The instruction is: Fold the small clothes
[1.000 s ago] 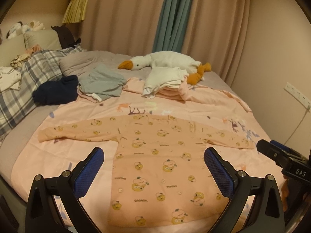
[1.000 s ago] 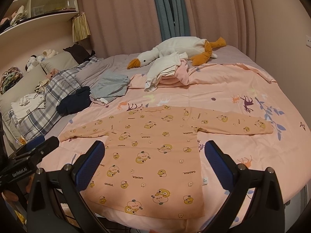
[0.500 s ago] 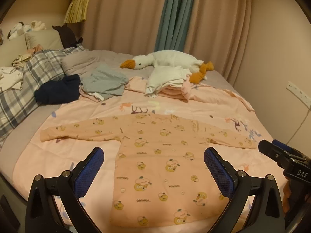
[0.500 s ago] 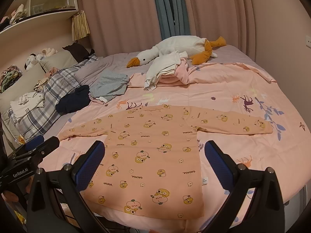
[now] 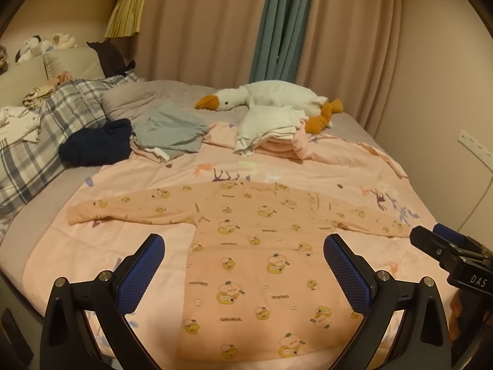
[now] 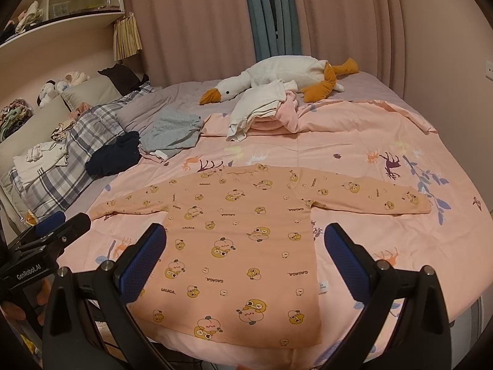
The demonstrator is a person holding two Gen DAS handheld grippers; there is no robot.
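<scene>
A small peach long-sleeved shirt (image 5: 255, 246) with yellow cartoon prints lies flat on the pink bedspread, sleeves spread left and right; it also shows in the right wrist view (image 6: 237, 240). My left gripper (image 5: 243, 274) is open and empty, held above the shirt's lower half. My right gripper (image 6: 245, 265) is open and empty, above the shirt's hem. The right gripper shows at the right edge of the left wrist view (image 5: 453, 256); the left gripper shows at the left edge of the right wrist view (image 6: 46, 237).
Behind the shirt lie a stack of white and pink clothes (image 5: 271, 132), a grey garment (image 5: 169, 129), a dark navy garment (image 5: 95, 141) and a white goose plush (image 5: 271, 95). A plaid blanket (image 5: 37, 141) and pillows are at left. A wall is at right.
Both grippers have drifted slightly, so the shirt sits a little differently in each view. The shirt itself has not moved. Both grippers stay open.
</scene>
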